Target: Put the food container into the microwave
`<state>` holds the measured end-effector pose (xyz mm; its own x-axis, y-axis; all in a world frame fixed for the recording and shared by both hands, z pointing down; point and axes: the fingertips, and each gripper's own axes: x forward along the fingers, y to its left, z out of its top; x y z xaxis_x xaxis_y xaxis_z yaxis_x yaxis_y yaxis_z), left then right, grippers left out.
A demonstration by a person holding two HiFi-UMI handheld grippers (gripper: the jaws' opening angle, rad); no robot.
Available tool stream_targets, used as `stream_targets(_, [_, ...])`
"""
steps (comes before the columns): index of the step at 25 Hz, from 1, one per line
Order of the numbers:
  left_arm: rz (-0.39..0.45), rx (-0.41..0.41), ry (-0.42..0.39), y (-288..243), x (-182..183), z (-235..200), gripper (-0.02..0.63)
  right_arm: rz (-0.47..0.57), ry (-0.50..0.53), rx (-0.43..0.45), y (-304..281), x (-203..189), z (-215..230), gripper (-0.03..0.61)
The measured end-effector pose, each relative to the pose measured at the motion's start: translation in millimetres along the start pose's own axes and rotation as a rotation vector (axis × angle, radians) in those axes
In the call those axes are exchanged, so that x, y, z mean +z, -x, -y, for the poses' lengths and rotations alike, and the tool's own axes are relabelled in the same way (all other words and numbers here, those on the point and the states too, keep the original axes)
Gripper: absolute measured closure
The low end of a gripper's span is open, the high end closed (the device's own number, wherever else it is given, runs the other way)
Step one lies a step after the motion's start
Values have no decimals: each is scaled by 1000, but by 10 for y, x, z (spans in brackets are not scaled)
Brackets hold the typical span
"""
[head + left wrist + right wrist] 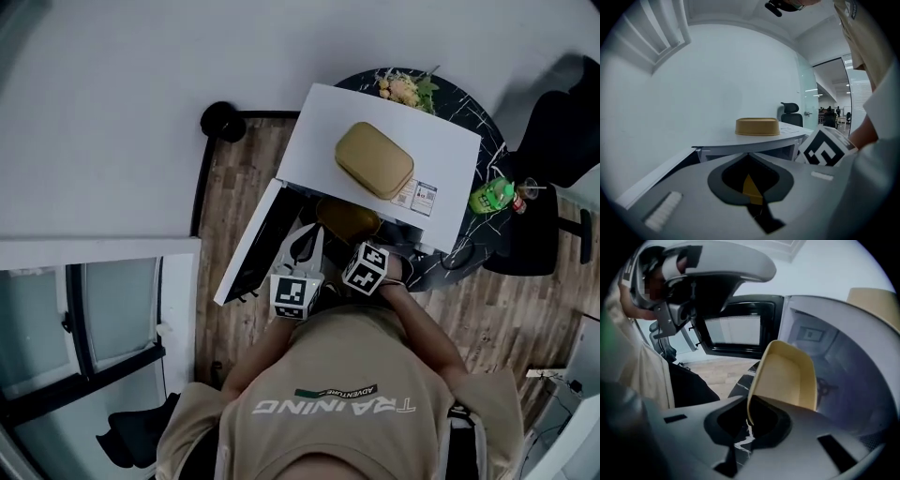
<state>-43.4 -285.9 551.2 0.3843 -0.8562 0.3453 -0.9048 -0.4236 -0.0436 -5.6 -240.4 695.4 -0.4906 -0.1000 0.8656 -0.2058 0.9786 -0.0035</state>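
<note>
As the head view looks down, the white microwave [323, 122] sits on a dark table [462, 101] with its door [251, 246] swung open to the left and a tan lid [374, 159] on top. The food container [349, 220] is at the cavity mouth, just ahead of the right gripper [364, 261], with the left gripper [298, 286] beside it. Left gripper view: the left gripper [749, 154] has its jaws pressed together on nothing and faces the microwave's top edge (tan lid up there). Right gripper view: the right gripper [751, 404] pinches the food container [787, 376] by its rim, holding it tilted in front of the open cavity and not set down inside.
</note>
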Motion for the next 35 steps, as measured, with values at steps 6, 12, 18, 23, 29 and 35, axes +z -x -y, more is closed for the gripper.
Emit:
stream_targets(6, [-25, 5, 4, -11, -62, -38, 606, -18, -23, -51, -78, -8, 250, 566])
stream_targets(12, [-9, -37, 36, -56, -106, -35, 606, -25, -60, -124, -71, 4, 602, 566])
stream_targets(18, [23, -100, 55, -123, -155, -45, 606, -100, -16, -215, -163, 11, 778, 566])
stream_targets(23, [43, -138, 69, -136, -211, -161, 606, -112, -65, -257, -238, 86, 871, 566])
stream_targets(29, [53, -166, 91, -207, -304, -267, 606, -173, -76, -309, -319, 23, 1062, 566])
stream_targets(35, [42, -178, 105, -209, -351, -325, 606, -190, -78, -330, -403, 35, 1146, 566])
